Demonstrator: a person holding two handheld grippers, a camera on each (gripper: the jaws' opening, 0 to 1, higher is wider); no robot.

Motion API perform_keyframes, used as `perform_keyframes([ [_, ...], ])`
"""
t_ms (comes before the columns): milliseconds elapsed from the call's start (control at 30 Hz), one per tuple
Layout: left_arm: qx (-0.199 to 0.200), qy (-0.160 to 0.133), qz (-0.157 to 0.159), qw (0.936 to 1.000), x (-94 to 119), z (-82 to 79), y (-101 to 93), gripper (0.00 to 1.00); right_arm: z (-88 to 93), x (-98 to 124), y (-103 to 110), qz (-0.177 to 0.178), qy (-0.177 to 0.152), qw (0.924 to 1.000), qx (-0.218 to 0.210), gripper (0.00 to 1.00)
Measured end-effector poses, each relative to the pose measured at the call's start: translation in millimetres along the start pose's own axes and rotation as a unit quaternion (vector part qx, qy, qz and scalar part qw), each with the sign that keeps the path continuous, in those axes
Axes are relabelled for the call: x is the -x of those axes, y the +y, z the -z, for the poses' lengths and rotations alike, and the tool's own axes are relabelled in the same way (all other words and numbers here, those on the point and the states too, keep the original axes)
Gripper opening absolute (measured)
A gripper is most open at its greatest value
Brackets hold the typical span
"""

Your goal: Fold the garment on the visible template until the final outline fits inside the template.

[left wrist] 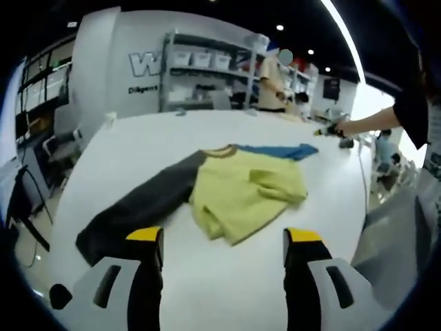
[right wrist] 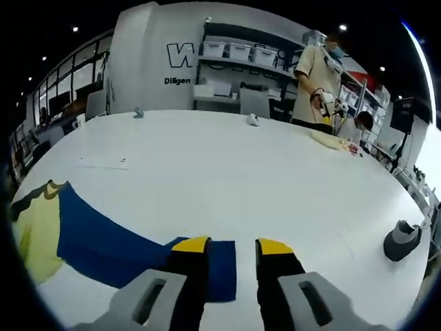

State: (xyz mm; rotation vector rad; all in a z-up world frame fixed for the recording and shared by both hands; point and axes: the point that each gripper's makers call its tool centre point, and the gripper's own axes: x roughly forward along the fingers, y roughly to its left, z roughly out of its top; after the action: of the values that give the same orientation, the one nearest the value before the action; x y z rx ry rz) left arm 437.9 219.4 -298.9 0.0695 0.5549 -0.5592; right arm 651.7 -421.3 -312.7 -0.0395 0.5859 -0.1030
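Left gripper (left wrist: 224,241) jaws stand wide apart, holding nothing, just near of the garment (left wrist: 238,189): a soft, rumpled yellow shirt with one dark grey sleeve and one blue sleeve (right wrist: 131,252), lying on the smooth white counter (right wrist: 241,179). Right gripper (right wrist: 231,249) jaws are narrow, at the blue sleeve's end; grip cannot be told.

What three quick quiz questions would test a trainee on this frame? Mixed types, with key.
1. True or false: the garment is fully spread flat.
2. Which sleeve lies at the right gripper? A) dark grey B) blue C) yellow
3. Fill in: the left gripper hovers ___, holding nothing.

Key: 1 false, its yellow body is bunched. 2 B, the blue sleeve; the dark grey sleeve is opposite. 3 open.
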Motion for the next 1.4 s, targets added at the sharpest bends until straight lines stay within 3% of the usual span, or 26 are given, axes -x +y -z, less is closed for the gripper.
perform_keyframes([
  [133, 0.020, -0.025, 0.003, 0.9995, -4, -7.9, 0.0, 0.66, -6.0, 8, 18, -0.025, -0.007, 0.9996, 0.011, 0.33],
  [200, 0.012, -0.015, 0.002, 0.9998, -11, -5.4, -2.5, 0.65, -12.1, 19, 43, -0.059, -0.027, 0.9977, 0.016, 0.37],
  [233, 0.010, -0.011, 0.002, 0.9999, -13, -3.5, -3.6, 0.64, -12.8, 10, 44, -0.070, -0.033, 0.9967, 0.027, 0.38],
  [533, 0.003, 0.006, 0.009, 0.9999, -27, 16.4, -3.0, 0.60, 5.3, 31, 145, -0.173, -0.033, 0.9797, 0.096, 0.39],
  [600, 0.014, 0.007, 0.004, 0.9999, -33, 21.3, -1.8, 0.59, 0.8, 35, 172, -0.193, -0.038, 0.9741, 0.112, 0.39],
  [733, 0.033, 0.006, 0.001, 0.9994, -40, 24.9, -1.8, 0.58, -7.5, 37, 206, -0.217, -0.044, 0.9664, 0.131, 0.38],
  [1000, 0.038, 0.013, 0.010, 0.9992, -50, 27.5, -7.6, 0.55, -15.3, 50, 259, -0.268, -0.058, 0.9455, 0.175, 0.38],
  [1300, 0.021, 0.016, 0.016, 0.9995, -58, 28.7, -10.1, 0.47, -9.9, 63, 308, -0.308, -0.059, 0.9332, 0.175, 0.35],
  [1400, 0.040, 0.004, 0.008, 0.9992, -62, 24.2, -6.3, 0.44, -7.4, 70, 331, -0.331, -0.062, 0.9251, 0.175, 0.34],
])
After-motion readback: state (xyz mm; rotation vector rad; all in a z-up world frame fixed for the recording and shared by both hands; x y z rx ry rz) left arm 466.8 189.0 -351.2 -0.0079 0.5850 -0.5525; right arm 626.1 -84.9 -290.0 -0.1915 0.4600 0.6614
